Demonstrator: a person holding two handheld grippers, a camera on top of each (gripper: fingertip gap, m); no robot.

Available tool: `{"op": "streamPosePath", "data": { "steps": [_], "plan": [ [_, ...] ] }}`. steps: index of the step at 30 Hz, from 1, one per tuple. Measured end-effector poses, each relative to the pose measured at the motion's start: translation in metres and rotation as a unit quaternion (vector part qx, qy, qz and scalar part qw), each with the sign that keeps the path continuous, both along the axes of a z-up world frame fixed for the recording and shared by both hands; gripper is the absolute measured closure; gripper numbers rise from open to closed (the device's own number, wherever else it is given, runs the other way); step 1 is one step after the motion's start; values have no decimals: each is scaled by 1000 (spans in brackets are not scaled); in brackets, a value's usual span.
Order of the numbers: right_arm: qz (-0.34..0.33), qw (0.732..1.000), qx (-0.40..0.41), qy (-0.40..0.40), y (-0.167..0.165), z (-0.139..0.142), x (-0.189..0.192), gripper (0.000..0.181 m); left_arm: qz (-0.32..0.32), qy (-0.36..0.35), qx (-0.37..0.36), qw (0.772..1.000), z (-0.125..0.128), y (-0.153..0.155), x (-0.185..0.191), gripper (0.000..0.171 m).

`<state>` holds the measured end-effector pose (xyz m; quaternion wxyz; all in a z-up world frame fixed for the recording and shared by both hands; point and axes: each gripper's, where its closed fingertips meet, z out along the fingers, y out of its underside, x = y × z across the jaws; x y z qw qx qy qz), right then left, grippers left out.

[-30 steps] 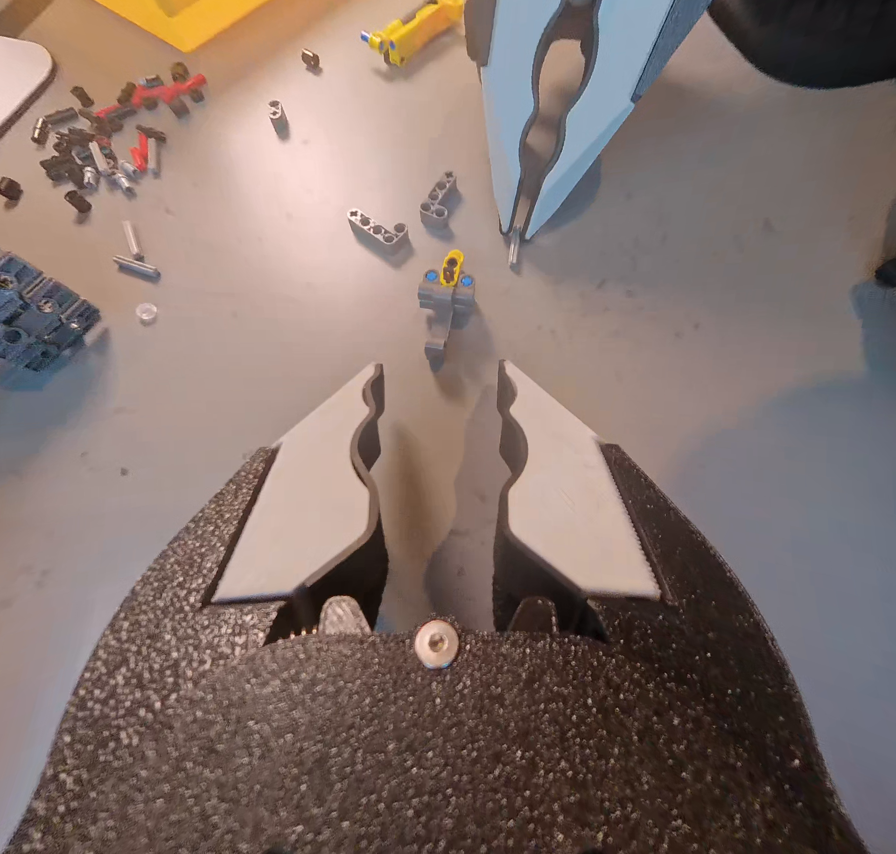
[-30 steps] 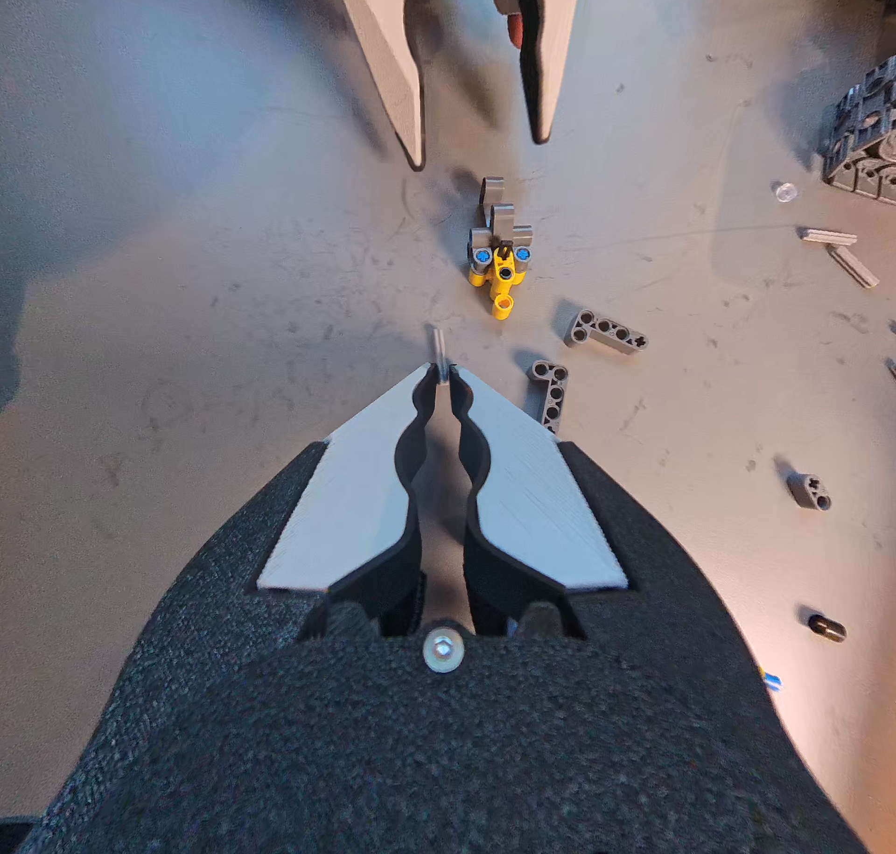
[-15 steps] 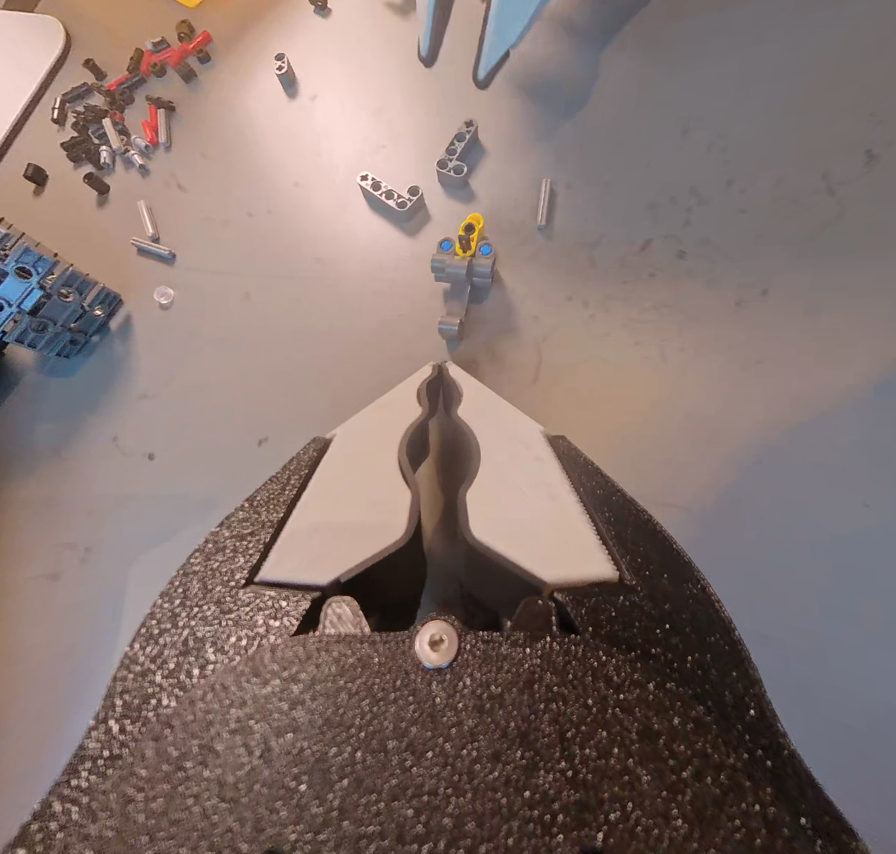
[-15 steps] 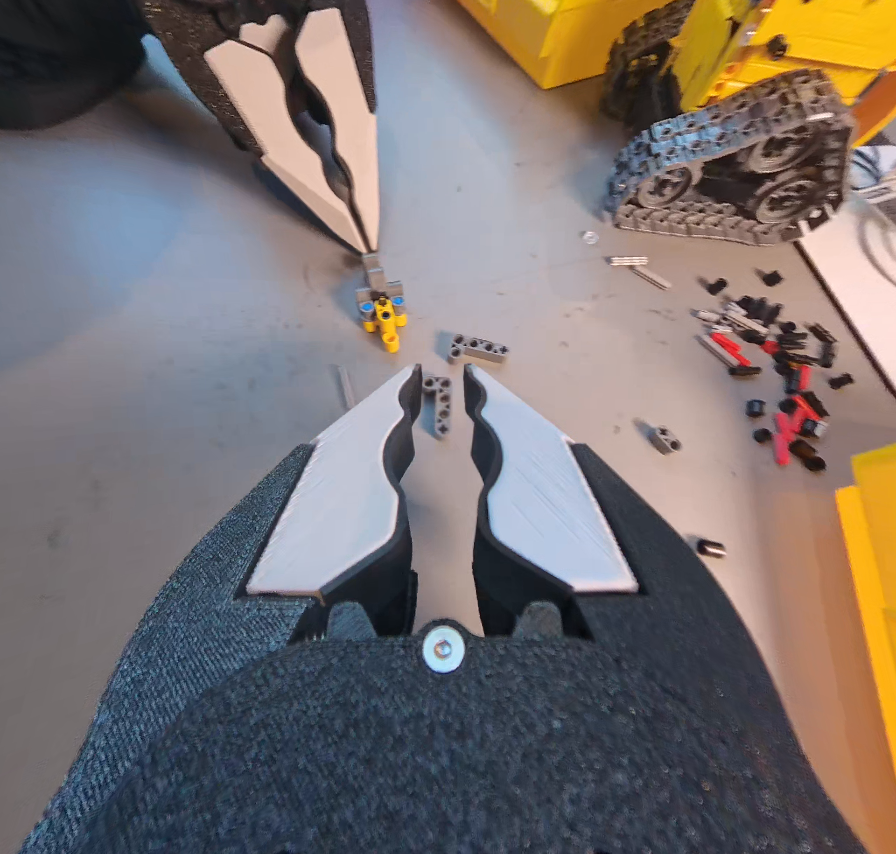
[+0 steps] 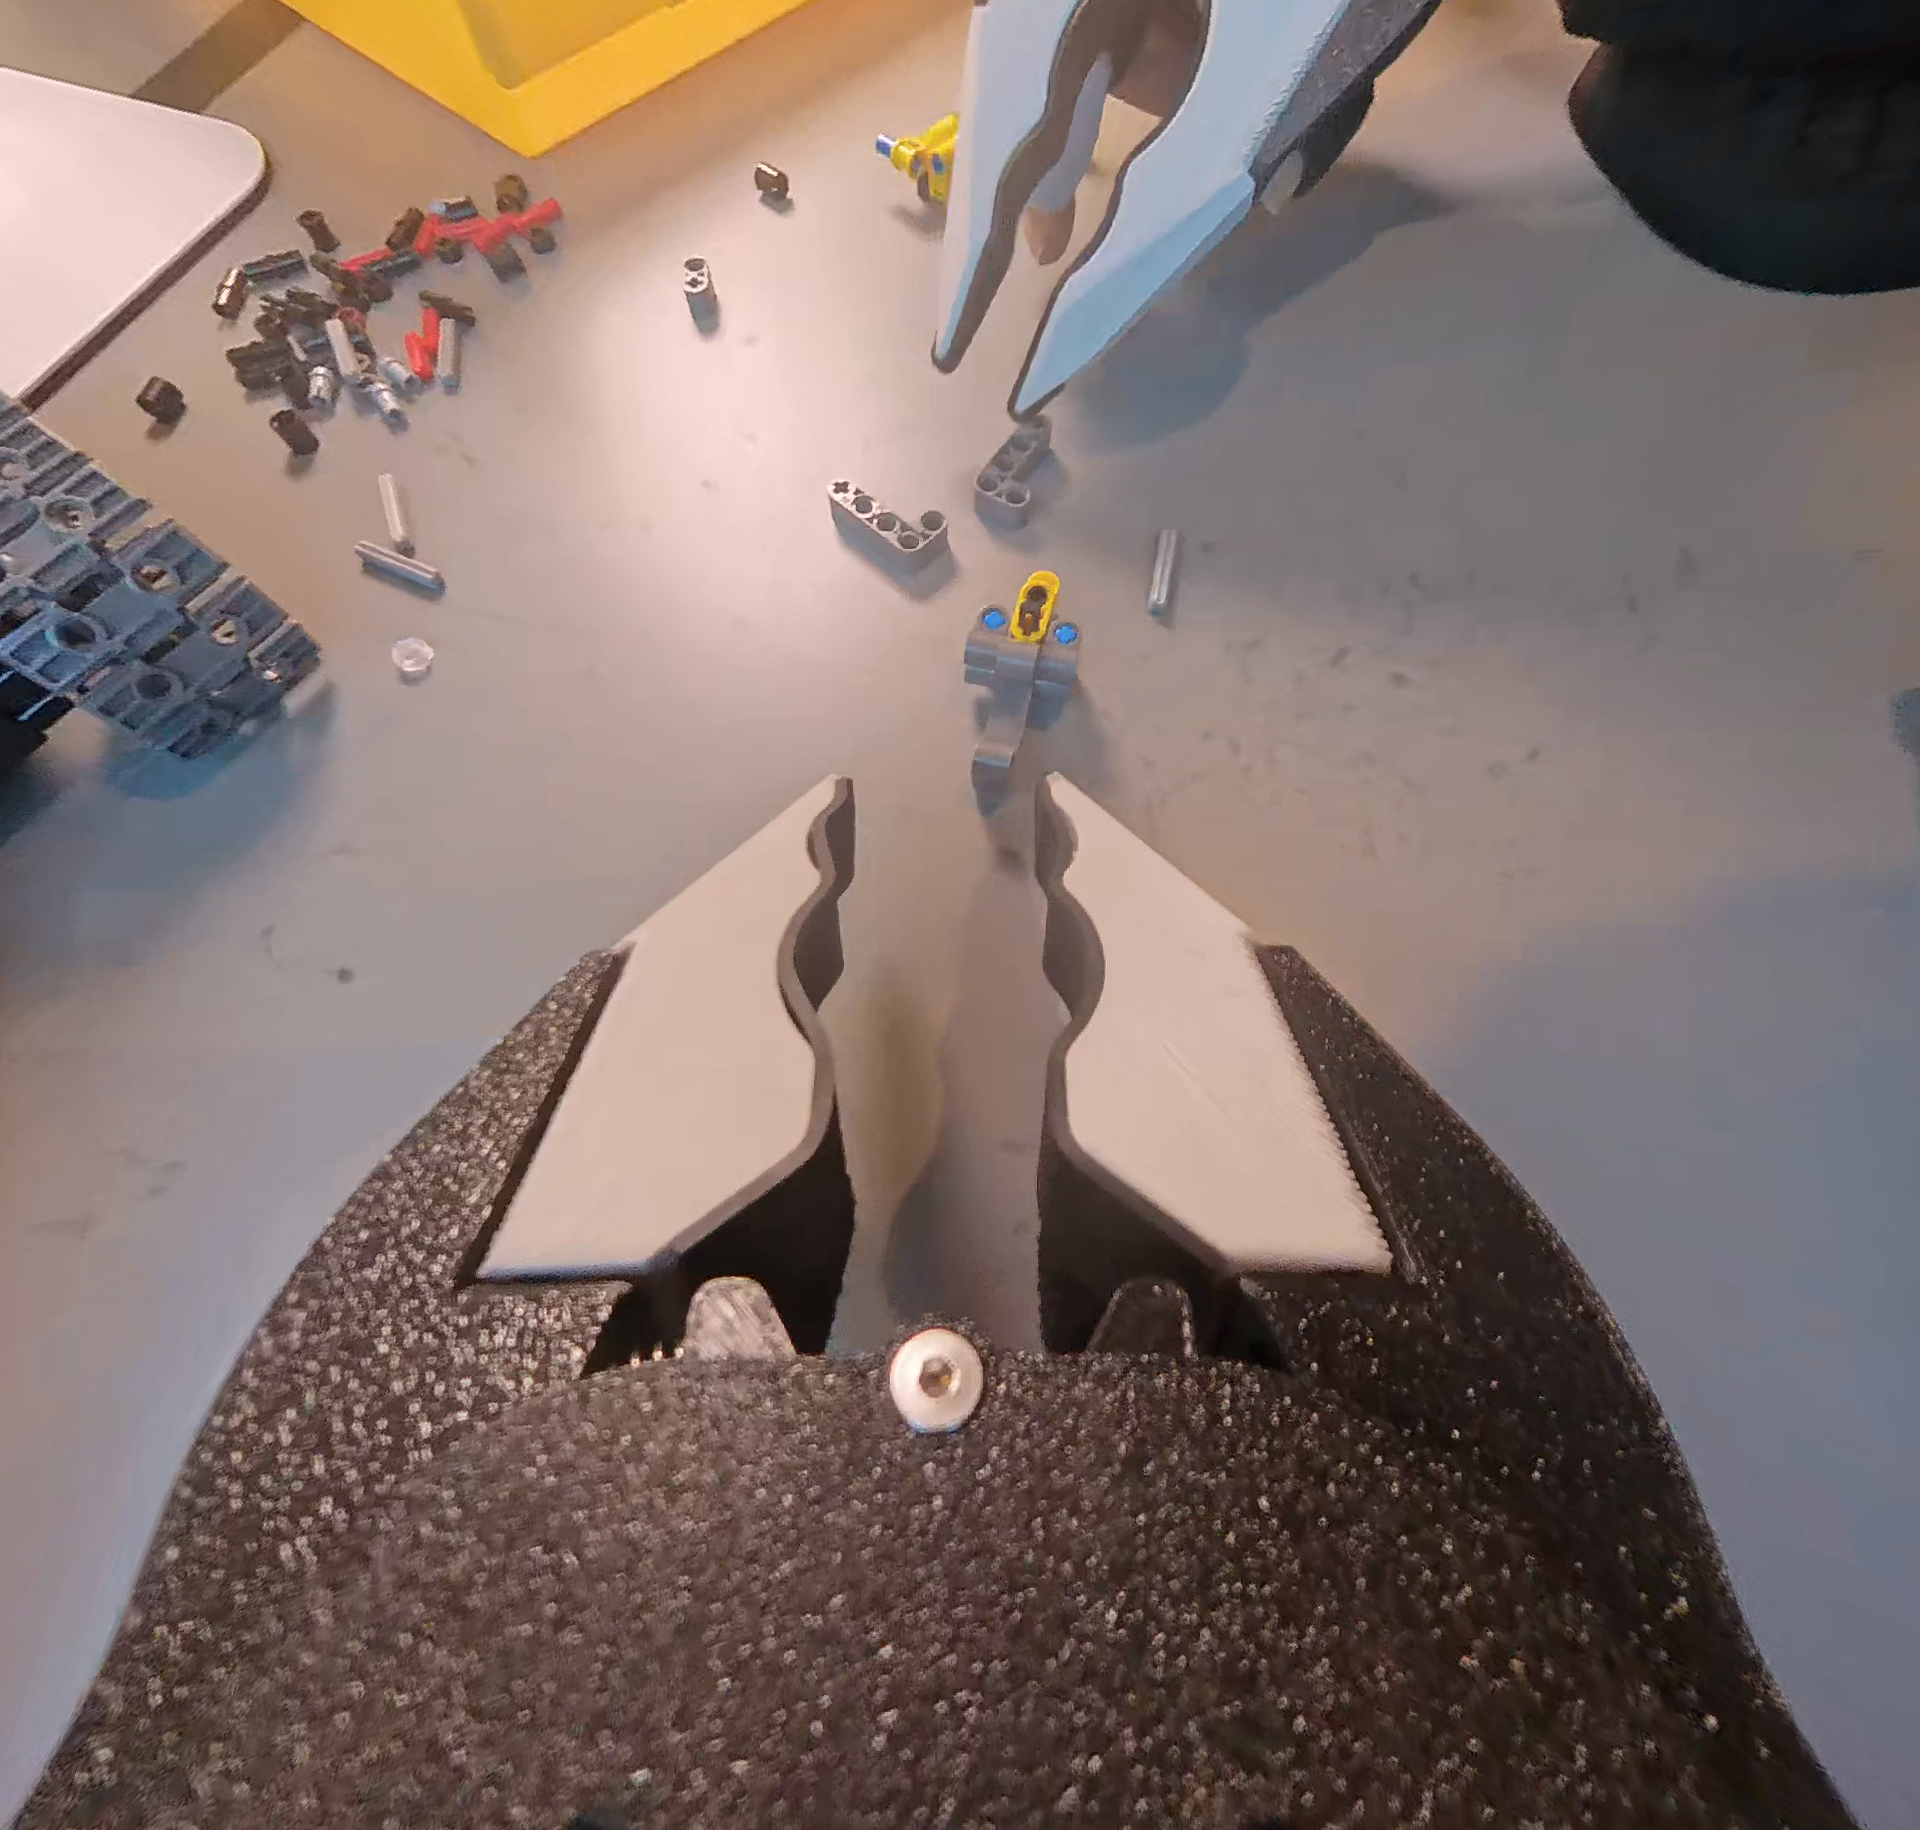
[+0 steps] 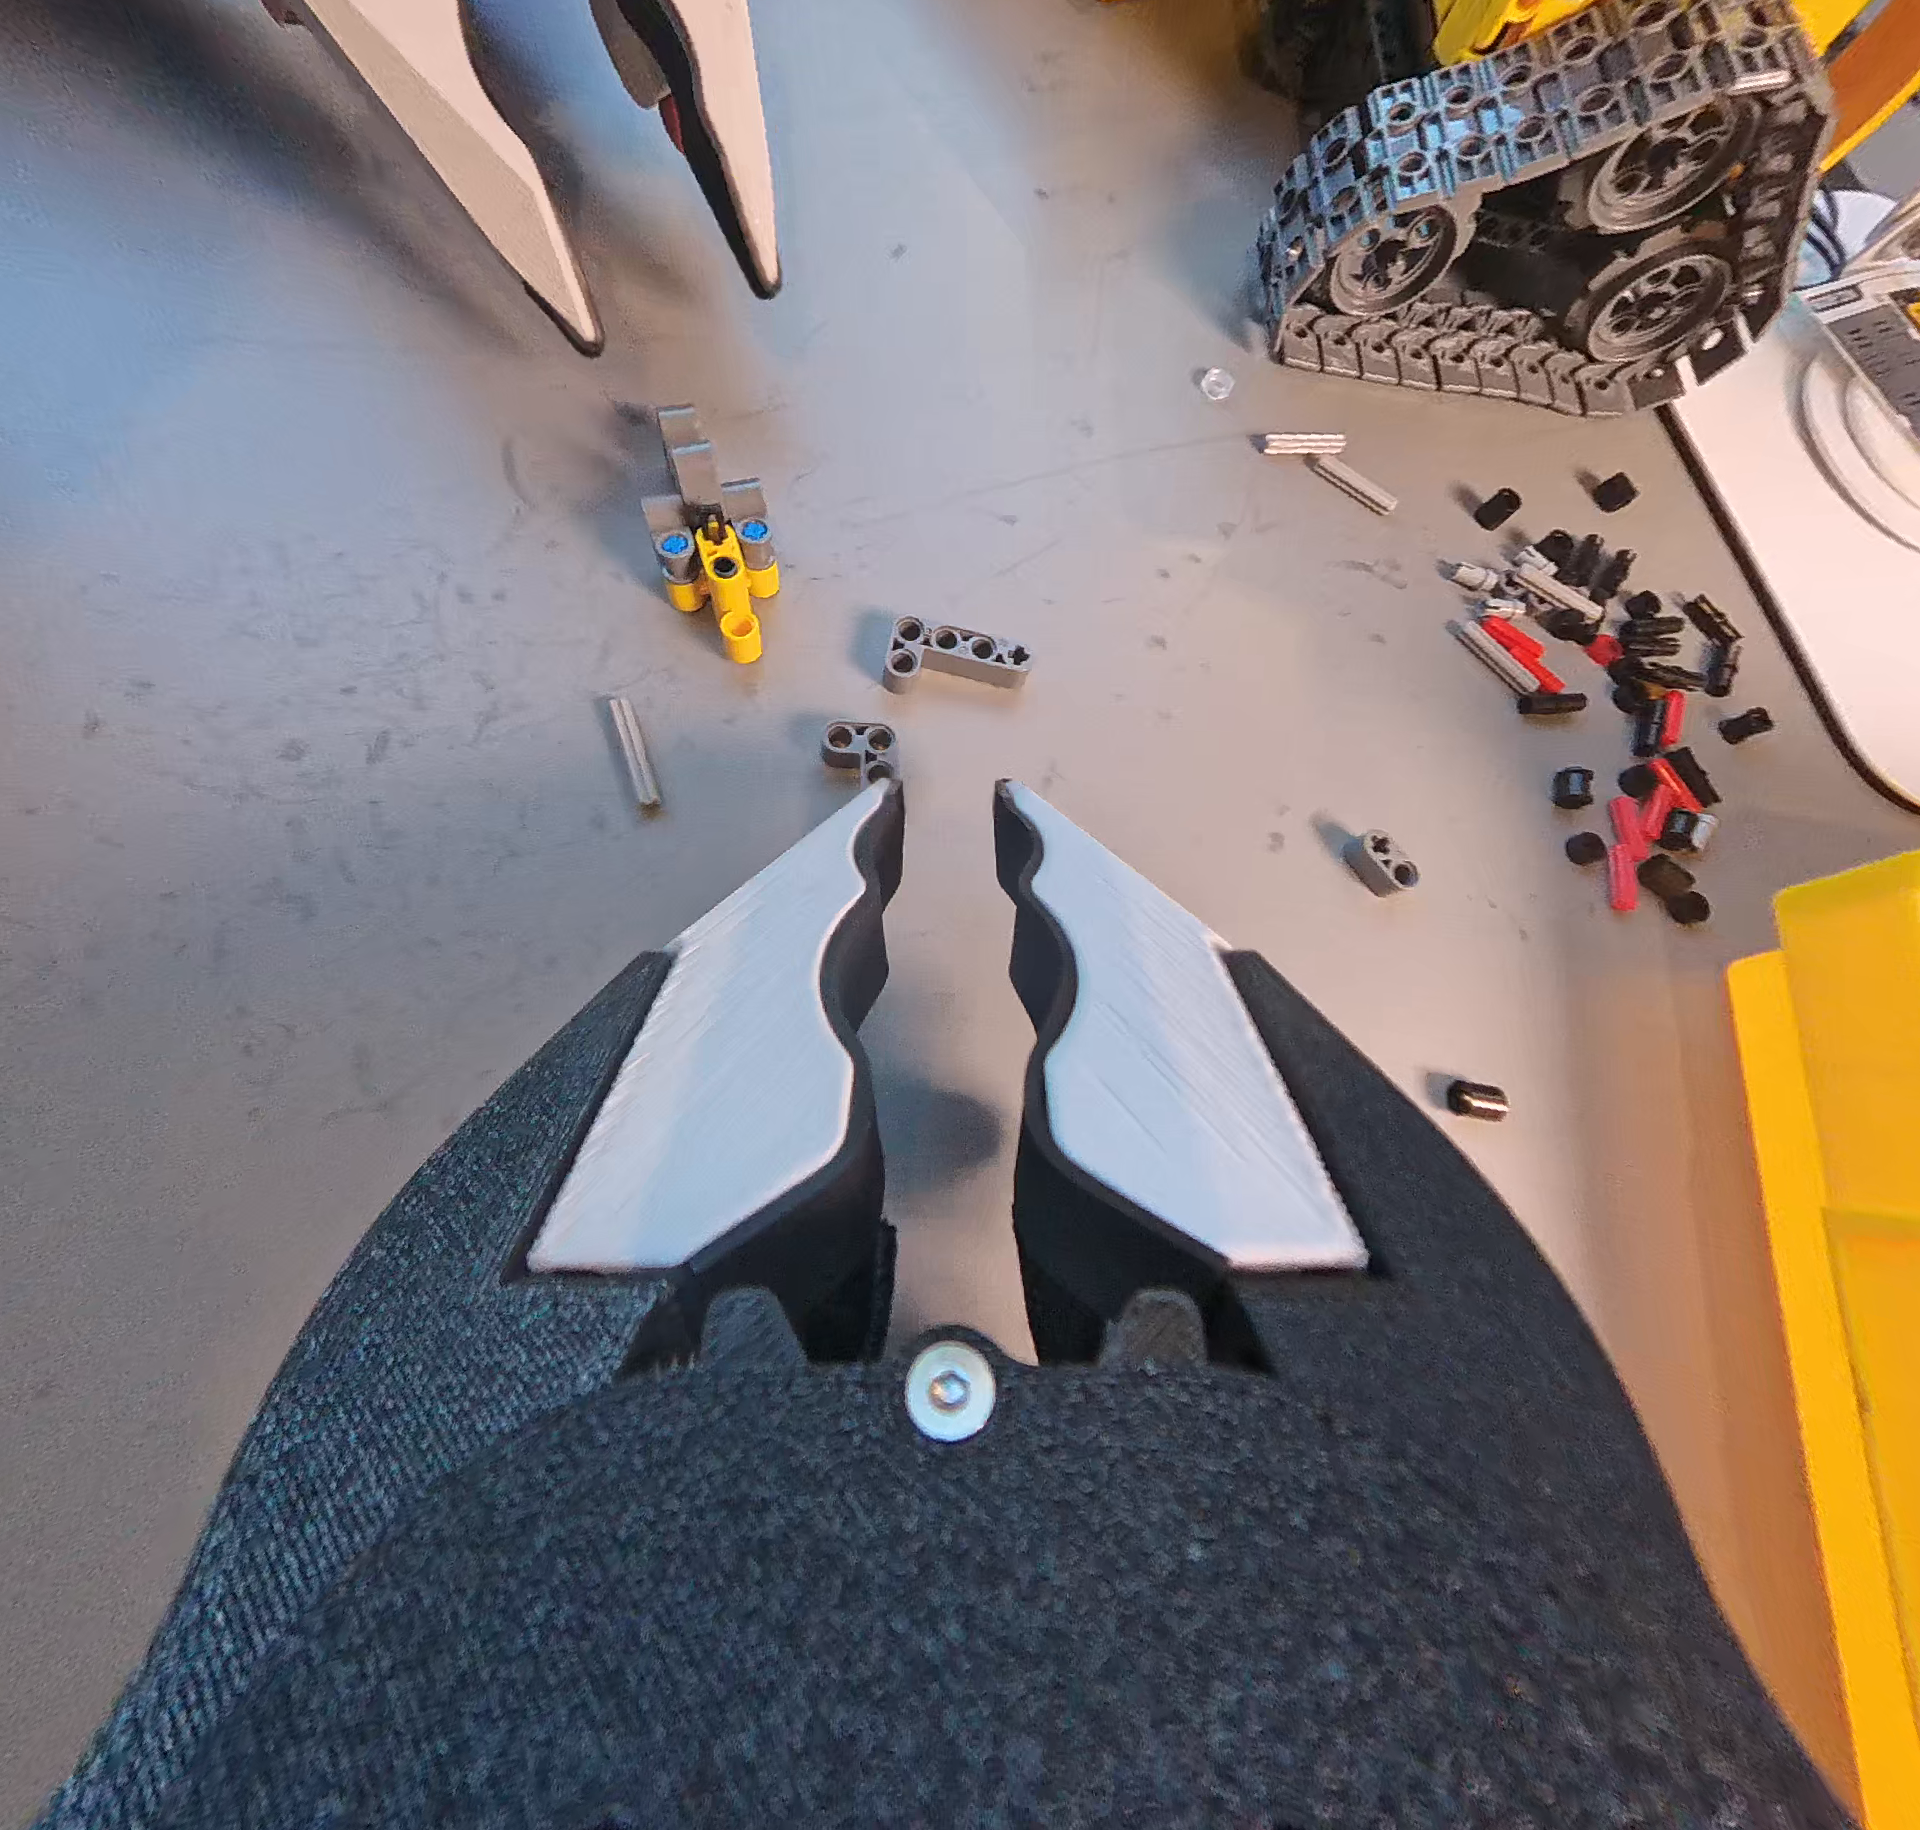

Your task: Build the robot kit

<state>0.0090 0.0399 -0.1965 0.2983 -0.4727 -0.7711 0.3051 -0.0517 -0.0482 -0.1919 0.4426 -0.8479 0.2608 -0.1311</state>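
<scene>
Left wrist view shows the left gripper with its jaws apart and empty, low over the grey desk; the grey tail of a small grey-and-yellow assembly lies just beyond the tips, nearer the right-hand finger, and whether it touches I cannot tell. Right wrist view shows the right gripper with jaws parted narrowly, holding nothing; a short dark-grey angled beam lies just beside the tip of its left finger. Between the two grippers lie one longer light-grey L-shaped beam and one loose grey axle, each apart from the others. Further out are two more grey axles, one small clear round stud, one grey connector and a scattered heap of black and red pins, too many to count. A grey tracked model vehicle and yellow bins stand at the desk's edges; the desk surface is scuffed and marked.
</scene>
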Motion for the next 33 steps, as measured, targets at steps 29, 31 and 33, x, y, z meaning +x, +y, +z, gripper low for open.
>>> {"op": "streamPosePath", "data": {
  "steps": [29,31,33],
  "plan": [
    [108,994,-10,16,-57,3,1,163,19,-115,-92,989,-2,1,29,164],
    [106,994,-18,23,-57,5,0,163,25,-182,-106,977,7,0,29,164],
    [105,994,-22,31,-57,8,-1,163,31,-217,-112,969,13,0,26,164]
  ]
}}
